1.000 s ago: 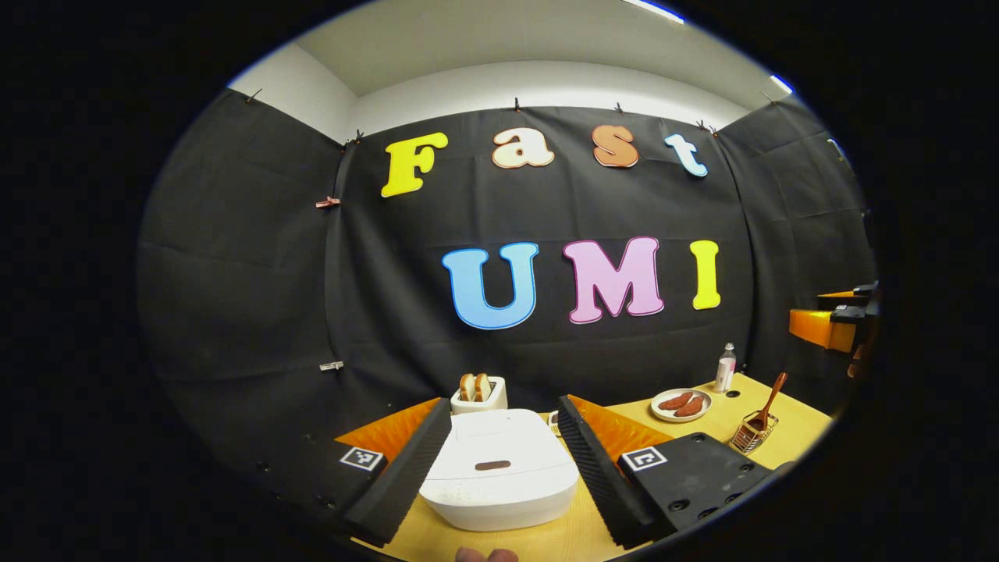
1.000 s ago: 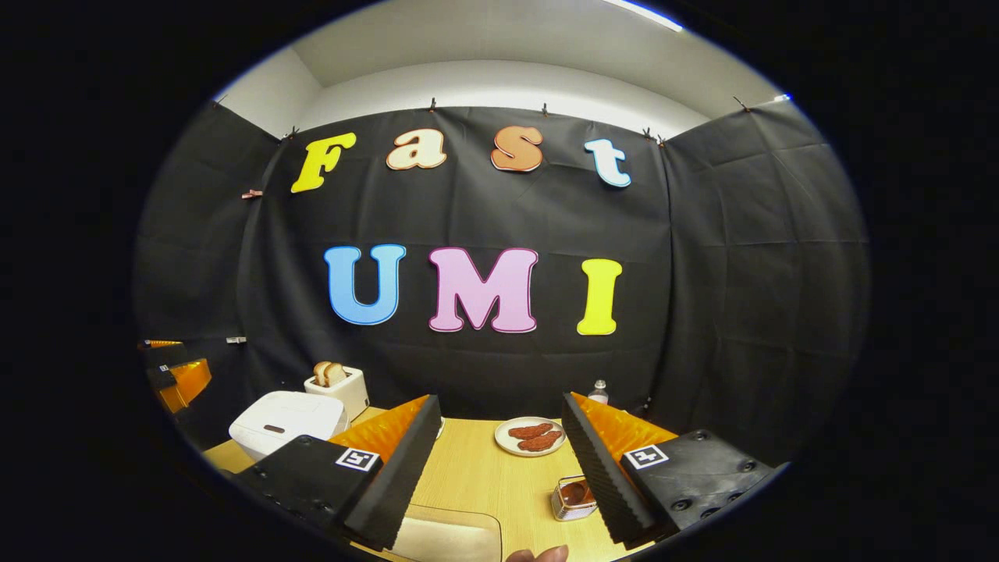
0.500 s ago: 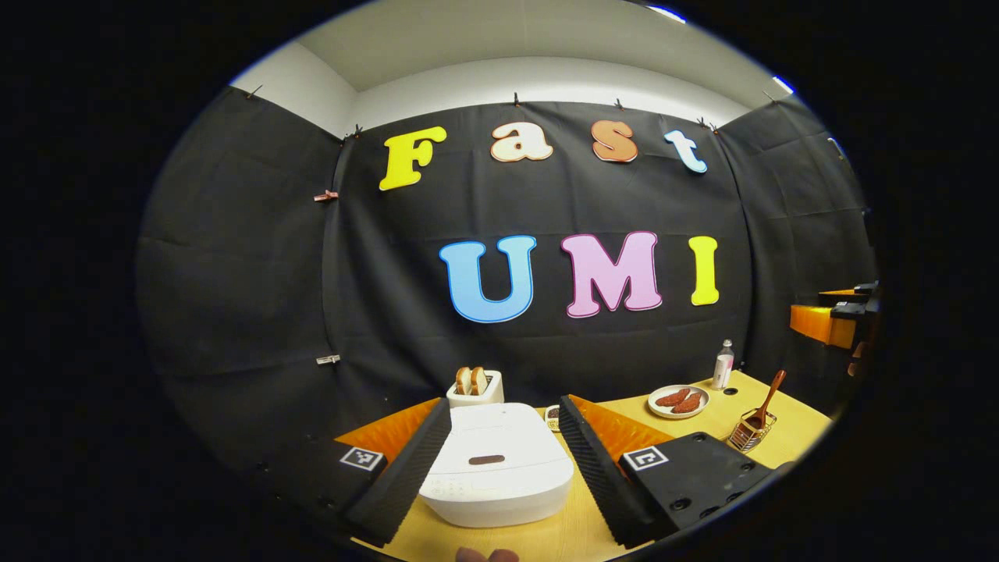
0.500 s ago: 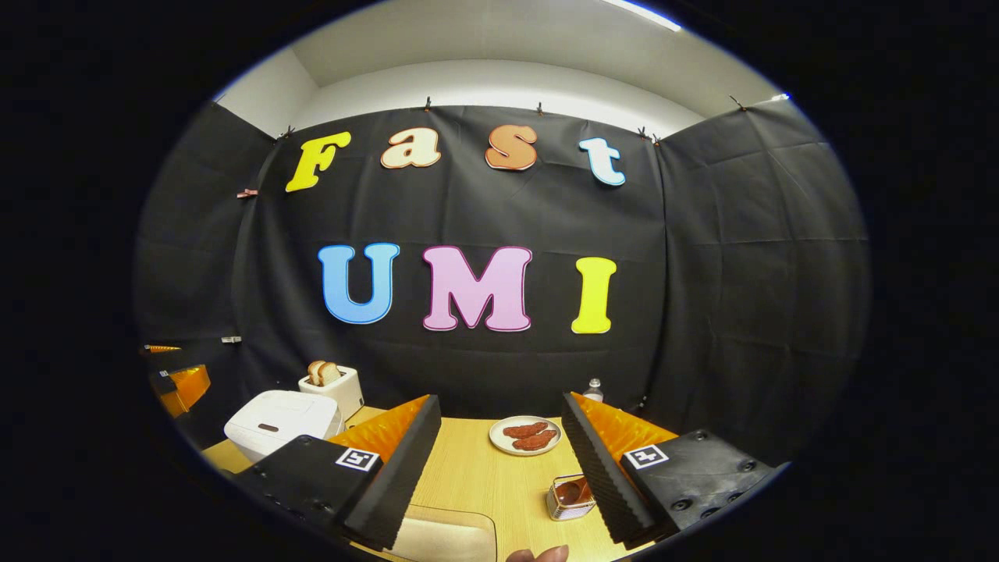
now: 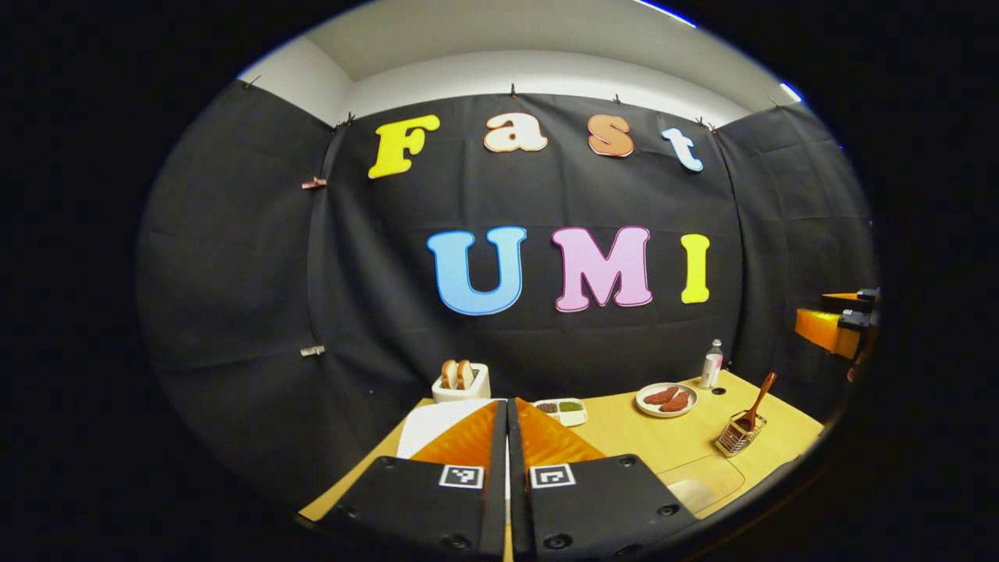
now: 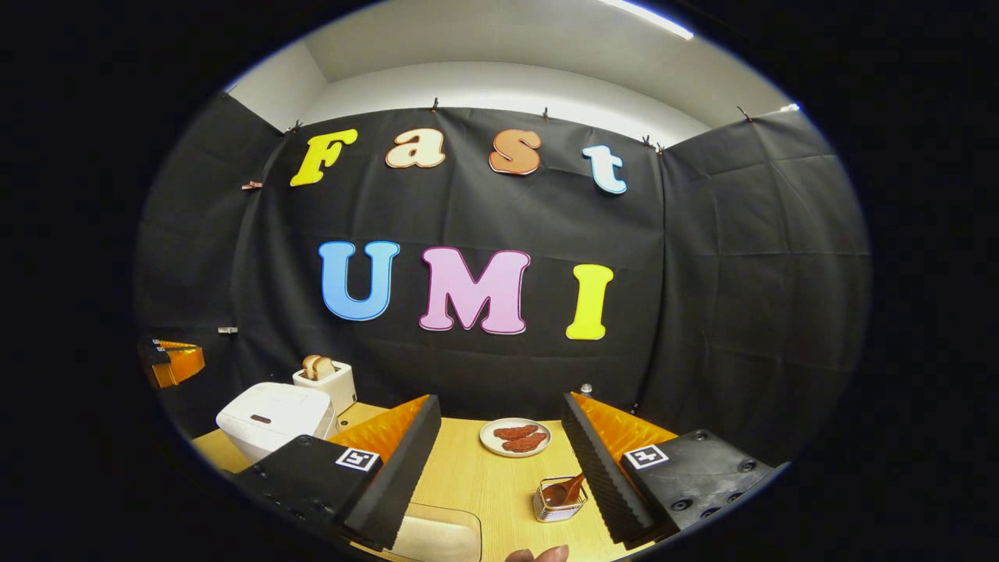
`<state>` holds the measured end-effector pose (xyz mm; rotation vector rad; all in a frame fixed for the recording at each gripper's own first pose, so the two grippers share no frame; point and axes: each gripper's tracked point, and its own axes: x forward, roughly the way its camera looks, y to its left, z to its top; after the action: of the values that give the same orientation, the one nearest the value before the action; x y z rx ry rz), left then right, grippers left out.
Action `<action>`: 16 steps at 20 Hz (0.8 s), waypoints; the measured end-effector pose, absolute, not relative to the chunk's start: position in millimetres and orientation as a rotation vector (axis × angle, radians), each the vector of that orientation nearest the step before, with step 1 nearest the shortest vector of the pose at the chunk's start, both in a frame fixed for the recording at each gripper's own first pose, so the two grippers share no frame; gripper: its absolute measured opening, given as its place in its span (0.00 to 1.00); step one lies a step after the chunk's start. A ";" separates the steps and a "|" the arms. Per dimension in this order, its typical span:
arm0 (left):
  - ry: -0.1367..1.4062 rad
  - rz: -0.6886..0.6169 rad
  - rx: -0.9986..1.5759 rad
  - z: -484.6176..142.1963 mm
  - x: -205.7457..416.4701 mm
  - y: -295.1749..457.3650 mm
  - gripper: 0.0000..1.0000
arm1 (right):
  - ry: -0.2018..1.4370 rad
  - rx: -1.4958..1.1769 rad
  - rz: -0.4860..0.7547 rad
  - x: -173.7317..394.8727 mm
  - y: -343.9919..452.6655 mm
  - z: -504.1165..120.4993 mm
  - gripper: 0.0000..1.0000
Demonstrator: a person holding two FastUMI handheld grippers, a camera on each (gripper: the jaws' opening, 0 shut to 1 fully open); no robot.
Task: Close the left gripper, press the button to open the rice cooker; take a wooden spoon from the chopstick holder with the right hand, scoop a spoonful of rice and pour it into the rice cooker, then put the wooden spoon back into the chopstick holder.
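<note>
Black cloth walls enclose a booth with a light wooden desk (image 5: 624,429) along the bottom of the frame. From the left gripper view, the left tool (image 5: 507,406) at bottom centre has just drawn its two fingers together until they meet with nothing between them, where half a second ago they stood wide around the rice cooker (image 5: 437,425); that looks like the task's first step done, so pressing the lid button should come next. The white cooker now peeks out just left of the fingers, lid down. At lower right the wooden spoon (image 5: 755,400) stands tilted in the wire chopstick holder (image 5: 734,439), with a plate of sausages (image 5: 666,399) to its left, and the right tool's orange edge (image 5: 823,329) sits at the far right. A toaster (image 5: 460,382) and a small divided dish (image 5: 560,409) lie behind the fingertips. From the right gripper view, the right tool (image 6: 499,425) at the bottom is spread wide and empty, the chopstick holder (image 6: 559,499) low between its fingers. This view gives the cooker (image 6: 273,417) whole at lower left, including the dark button on its lid, which the left tool's own fingers hide.
</note>
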<state>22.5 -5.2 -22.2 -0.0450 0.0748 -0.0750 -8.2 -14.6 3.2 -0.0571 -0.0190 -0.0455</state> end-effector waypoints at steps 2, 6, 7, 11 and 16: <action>0.096 -0.106 -0.082 -29.2 24.4 -7.1 0.06 | -0.025 -0.059 -0.048 -8.8 -14.8 5.1 0.98; 0.159 -0.124 -0.077 -47.9 51.7 11.1 0.06 | -0.024 -0.073 -0.056 -12.5 -15.4 6.8 0.98; 0.187 -0.146 -0.087 -54.3 60.0 11.0 0.06 | -0.025 -0.074 -0.059 -13.8 -16.8 7.6 0.98; 0.324 -0.210 -0.150 -91.1 97.1 13.9 0.06 | -0.028 -0.084 -0.084 -21.1 -26.8 9.1 0.98; 0.485 -0.227 -0.184 -143.5 120.9 20.0 0.06 | -0.018 -0.100 -0.128 -29.1 -46.8 5.3 0.98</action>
<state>120.9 20.0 -143.5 -0.1841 0.4853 -0.2268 -29.1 -46.8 5.3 -0.1001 -0.0182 -0.1277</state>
